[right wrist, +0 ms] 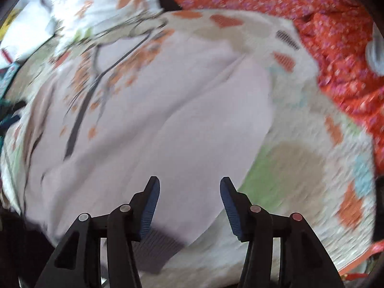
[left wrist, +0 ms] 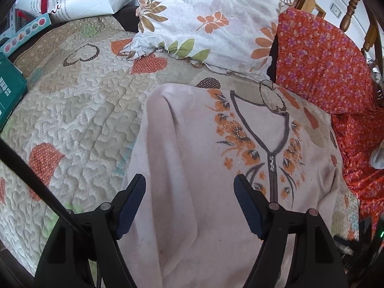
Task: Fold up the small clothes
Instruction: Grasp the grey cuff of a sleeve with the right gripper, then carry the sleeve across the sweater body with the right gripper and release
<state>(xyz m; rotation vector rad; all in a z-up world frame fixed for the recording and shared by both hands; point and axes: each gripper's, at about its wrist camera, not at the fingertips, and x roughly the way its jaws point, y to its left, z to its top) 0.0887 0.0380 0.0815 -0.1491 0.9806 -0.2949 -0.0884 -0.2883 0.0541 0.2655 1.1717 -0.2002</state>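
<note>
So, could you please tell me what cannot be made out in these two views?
- Pink sweater: hem cut off by the left wrist view's bottom edge.
- Right wrist view: motion blur smears the sweater's floral print.
- Green box: cut by the left edge, label unreadable.
- Grey object on the red cloth: unidentifiable.

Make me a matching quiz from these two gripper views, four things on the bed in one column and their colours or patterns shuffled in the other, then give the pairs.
1 sweater
2 pillow
3 quilt
4 box

A green
B white with orange and green leaves
C pale pink with orange flowers by the neckline
D beige with heart patches

Pairs: 1-C, 2-B, 3-D, 4-A
</note>
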